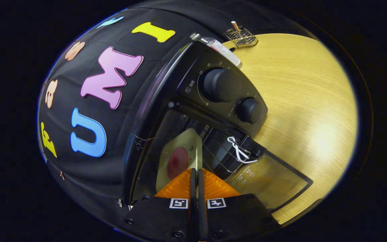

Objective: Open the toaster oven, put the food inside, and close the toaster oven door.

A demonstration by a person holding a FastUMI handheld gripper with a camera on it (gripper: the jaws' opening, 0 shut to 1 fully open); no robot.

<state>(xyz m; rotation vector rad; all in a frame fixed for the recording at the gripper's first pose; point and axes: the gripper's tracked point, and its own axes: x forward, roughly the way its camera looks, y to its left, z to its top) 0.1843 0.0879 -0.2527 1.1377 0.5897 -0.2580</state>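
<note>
Two fingers pinch the near edge of a pale plate carrying what looks like reddish food, pointing straight ahead into the open toaster oven, its door dropped toward the table edge.

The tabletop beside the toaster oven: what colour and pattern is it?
Light yellowish wood grain; the tabletop shows best in the gripper view, beside the toaster oven. The gripper is shut.
</note>
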